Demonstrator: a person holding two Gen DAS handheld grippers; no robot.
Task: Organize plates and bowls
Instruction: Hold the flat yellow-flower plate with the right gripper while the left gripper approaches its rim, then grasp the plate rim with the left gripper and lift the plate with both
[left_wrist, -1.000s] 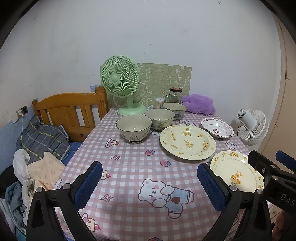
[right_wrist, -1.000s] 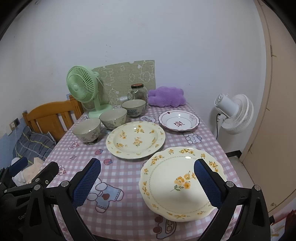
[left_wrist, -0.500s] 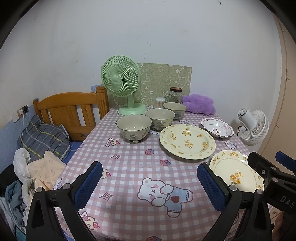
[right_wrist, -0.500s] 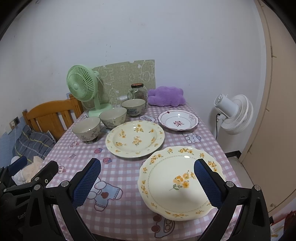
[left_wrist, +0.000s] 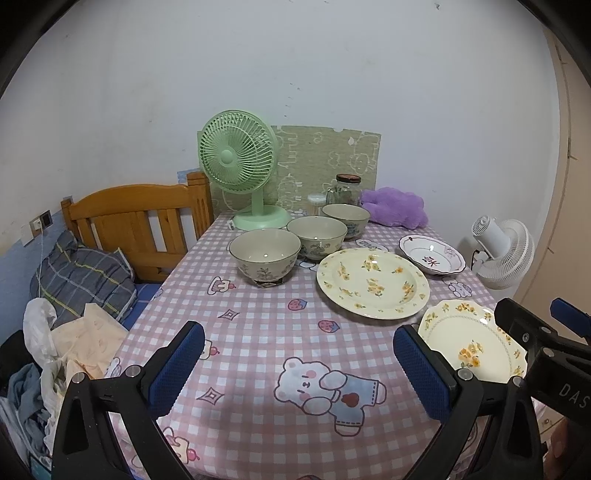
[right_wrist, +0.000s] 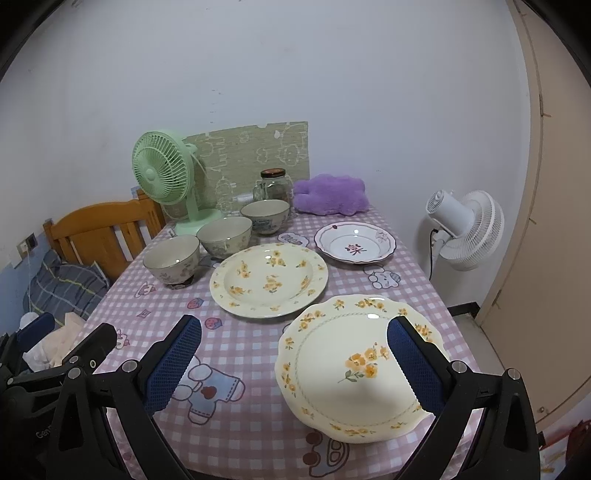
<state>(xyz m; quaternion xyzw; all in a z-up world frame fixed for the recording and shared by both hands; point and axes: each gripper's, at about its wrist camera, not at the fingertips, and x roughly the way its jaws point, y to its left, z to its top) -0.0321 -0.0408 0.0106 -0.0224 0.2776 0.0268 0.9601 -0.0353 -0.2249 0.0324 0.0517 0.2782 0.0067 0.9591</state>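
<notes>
Three cream bowls stand in a diagonal row: near bowl (left_wrist: 264, 254) (right_wrist: 172, 259), middle bowl (left_wrist: 317, 235) (right_wrist: 224, 236), far bowl (left_wrist: 345, 218) (right_wrist: 265, 214). A deep yellow-flowered plate (left_wrist: 372, 282) (right_wrist: 269, 279) lies mid-table. A scalloped flowered plate (left_wrist: 469, 339) (right_wrist: 360, 365) lies at the near right corner. A small white plate with a red mark (left_wrist: 431, 254) (right_wrist: 354, 246) sits behind. My left gripper (left_wrist: 297, 363) is open above the near tablecloth. My right gripper (right_wrist: 293, 360) is open, its right finger over the scalloped plate.
The table (left_wrist: 258, 332) wears a pink checked cloth. A green fan (left_wrist: 238, 162), a glass jar (left_wrist: 346, 190) and a purple plush (left_wrist: 393, 206) stand at the back. A wooden headboard (left_wrist: 133, 218) and bedding lie left; a white fan (right_wrist: 465, 225) stands right.
Both grippers have drifted slightly back and up from the table; the dishes sit a touch farther away in both views. Nothing on the table moved.
</notes>
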